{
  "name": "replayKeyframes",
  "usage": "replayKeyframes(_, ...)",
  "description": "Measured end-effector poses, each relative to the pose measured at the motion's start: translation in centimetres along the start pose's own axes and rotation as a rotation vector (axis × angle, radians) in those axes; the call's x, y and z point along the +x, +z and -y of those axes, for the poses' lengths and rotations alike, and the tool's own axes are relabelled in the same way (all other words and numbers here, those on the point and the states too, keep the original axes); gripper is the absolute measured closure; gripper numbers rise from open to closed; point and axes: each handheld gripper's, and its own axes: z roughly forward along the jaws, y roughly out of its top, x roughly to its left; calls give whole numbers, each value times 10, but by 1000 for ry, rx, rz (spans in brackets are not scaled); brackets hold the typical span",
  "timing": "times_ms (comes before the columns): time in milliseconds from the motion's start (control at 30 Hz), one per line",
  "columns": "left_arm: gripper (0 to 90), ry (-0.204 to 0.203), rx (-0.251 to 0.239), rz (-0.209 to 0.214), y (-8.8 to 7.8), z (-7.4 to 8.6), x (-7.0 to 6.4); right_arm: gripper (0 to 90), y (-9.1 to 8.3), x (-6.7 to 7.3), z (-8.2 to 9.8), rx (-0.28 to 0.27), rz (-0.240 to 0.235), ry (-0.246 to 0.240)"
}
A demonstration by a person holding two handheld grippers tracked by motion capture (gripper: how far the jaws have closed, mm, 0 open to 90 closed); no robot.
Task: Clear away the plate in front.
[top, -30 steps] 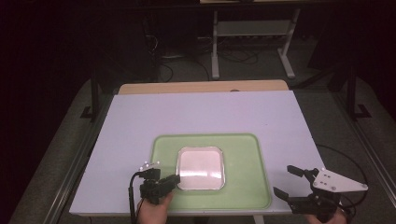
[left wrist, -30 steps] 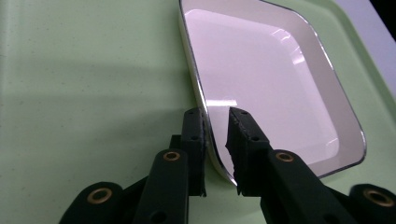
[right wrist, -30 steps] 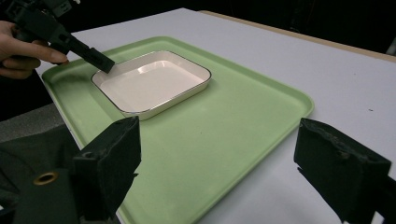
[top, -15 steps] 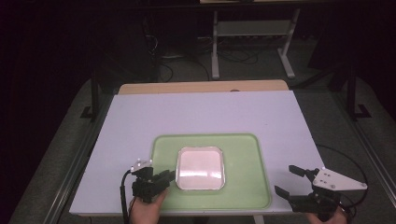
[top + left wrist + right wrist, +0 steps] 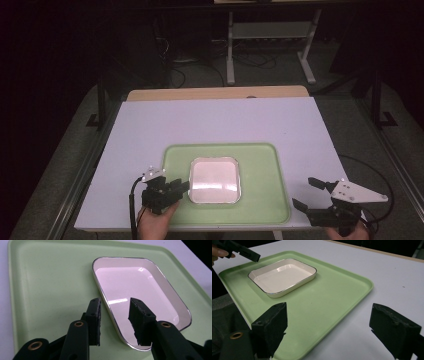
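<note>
Dish (image 5: 215,180) = thing in hand: white rectangular enamel-type pan, rounded corners, thin dark metal rim, glossy inside, shallow sloped walls, empty. Sits on tray (image 5: 260,165), left of tray centre, flat. Judged stiff, light to moderate weight, slick glaze, likely to chip if knocked. Best hold judged at the rim, one pad inside the wall and one outside; flat bottom gives nothing to pinch; rolled edge should stop slip.

Largest to smallest:
Table (image 5: 220,120) – white matte top, wooden strip at far edge, carries tray.
Tray – pale green plastic, rectangular, raised lip, rounded corners, faintly speckled, near the table's near edge.
Right gripper (image 5: 310,197) – right of tray, off its right edge, over bare table; jaws spread wide, nothing between.
Left gripper (image 5: 181,185) – at dish's left edge, over tray; jaws have just been opening, now part-way apart, straddling dish rim (image 5: 110,312): one pad over tray, one over dish inside. No pad seen pressing on rim, so not gripping.
Pads (image 5: 96,315) – black, rough foam-like faces, worn edges.
</note>
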Motion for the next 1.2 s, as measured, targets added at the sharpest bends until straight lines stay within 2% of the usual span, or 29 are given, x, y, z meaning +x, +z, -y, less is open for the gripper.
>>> replayKeyframes(200, 590, 45, -16, 8, -7, -4, 4, 139, 0, 0, 0, -2, 5, 3)
replayKeyframes(267, 567, 55, -27, 32, -10, -5, 7, 139, 0, -1, 0, -1, 5, 2)
replayKeyframes(333, 541, 84, -23, 25, -11, -6, 10, 139, 0, -1, 0, 0, 6, 3)
replayKeyframes(467, 490, 132, -25, 40, -14, -7, 14, 139, -2, -3, 1, -3, 14, 10)
replayKeyframes(567, 459, 158, -28, 64, -17, -8, 17, 139, -2, -4, 1, -3, 19, 14)
replayKeyframes(633, 424, 164, -35, 97, -18, -10, 20, 139, -3, -4, 1, -2, 23, 15)
replayKeyframes(733, 376, 206, -43, 93, -21, -13, 23, 139, -3, -6, 2, -4, 29, 17)
replayKeyframes(900, 360, 270, -56, 84, -30, -16, 28, 139, -4, -8, 2, -1, 36, 19)
replayKeyframes(1200, 338, 293, -66, 89, -47, -12, 47, 139, -3, -9, 3, 6, 40, 18)
